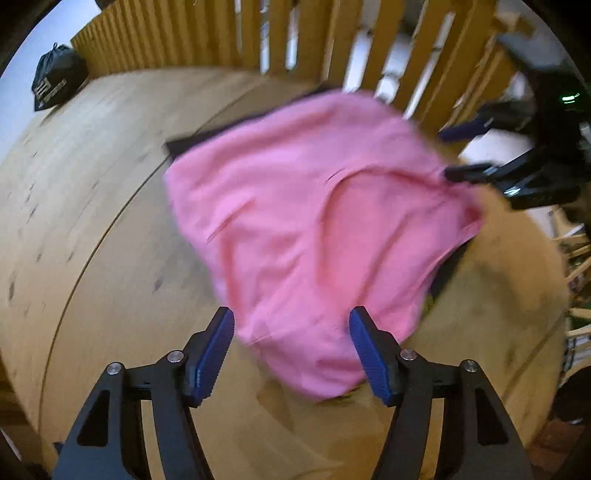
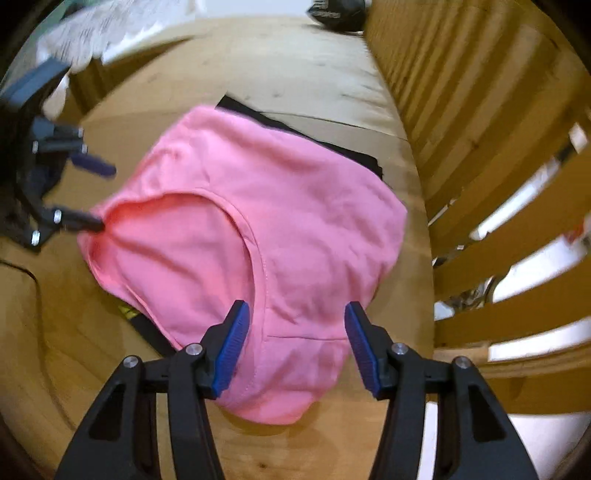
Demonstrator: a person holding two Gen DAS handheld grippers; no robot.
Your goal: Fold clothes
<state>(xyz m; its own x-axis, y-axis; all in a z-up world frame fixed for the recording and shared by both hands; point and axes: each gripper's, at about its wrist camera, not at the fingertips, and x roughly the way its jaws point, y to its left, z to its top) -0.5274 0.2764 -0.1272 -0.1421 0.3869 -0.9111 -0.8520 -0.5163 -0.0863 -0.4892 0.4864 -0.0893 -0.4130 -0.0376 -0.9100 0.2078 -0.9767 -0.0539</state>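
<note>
A pink garment (image 1: 314, 229) (image 2: 251, 229) lies spread and wrinkled on the round wooden table (image 1: 92, 192) (image 2: 288, 74), its curved seam facing up. It covers a dark garment (image 1: 192, 142) (image 2: 332, 144) that shows only at the edges. My left gripper (image 1: 291, 319) (image 2: 99, 194) is open and points down over one edge of the pink cloth, with the cloth lying between its blue pads (image 1: 216, 354) but not pinched. My right gripper (image 2: 295, 310) (image 1: 458, 151) is open too, straddling the opposite edge near a hem.
A wooden slatted railing (image 1: 369, 44) (image 2: 498, 147) runs close behind the table. A black bag (image 1: 51, 81) (image 2: 336, 14) sits at the table's far side. White lace cloth (image 2: 92, 29) hangs beyond the edge. A yellow-and-black bit (image 2: 129, 314) peeks from under the pink cloth.
</note>
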